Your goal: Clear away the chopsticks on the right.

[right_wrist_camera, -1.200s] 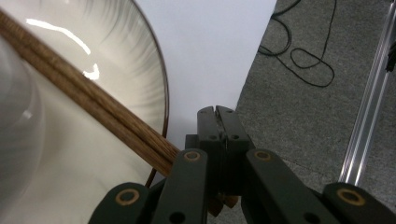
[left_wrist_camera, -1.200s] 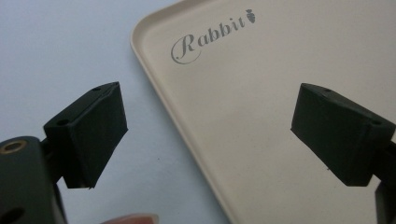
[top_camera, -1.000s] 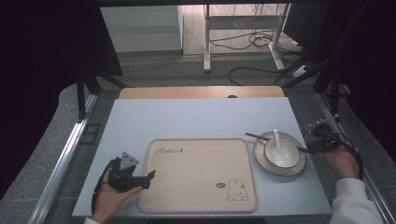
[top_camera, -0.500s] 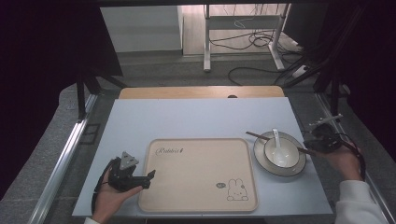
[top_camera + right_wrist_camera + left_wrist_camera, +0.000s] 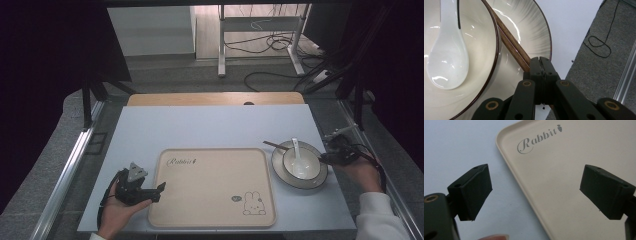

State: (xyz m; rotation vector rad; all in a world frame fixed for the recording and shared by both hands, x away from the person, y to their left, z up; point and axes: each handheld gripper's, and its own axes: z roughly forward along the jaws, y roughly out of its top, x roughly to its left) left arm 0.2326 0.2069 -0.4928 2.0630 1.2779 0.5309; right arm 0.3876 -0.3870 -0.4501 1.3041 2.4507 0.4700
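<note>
A pale blue tabletop (image 5: 210,127) is seen from above, with a beige tray (image 5: 212,187) lying flat near its front edge. The word "Rabbit" is printed at the tray's far left corner and a small rabbit drawing at its near right.

The left tongs (image 5: 159,189) are held by a hand (image 5: 117,212) at the tray's left edge. In the left gripper view the left tongs (image 5: 534,192) are spread wide, nothing between them; one jaw is over the tabletop, the other over the tray, with the tray's rim running between.

Just right of the tray sits a plate (image 5: 316,177) with a dark rim, and a bowl (image 5: 300,162) rests on it. A white spoon (image 5: 296,150) lies in the bowl. Brown chopsticks (image 5: 272,145) lie across the plate, passing behind the bowl.

At the plate's right edge the right tongs (image 5: 325,159) are held by the other hand (image 5: 362,172). In the right gripper view the right tongs (image 5: 540,62) are pressed together, apparently clamped on the near end of the chopsticks (image 5: 511,45), though the contact itself is hidden behind the jaws.
</note>
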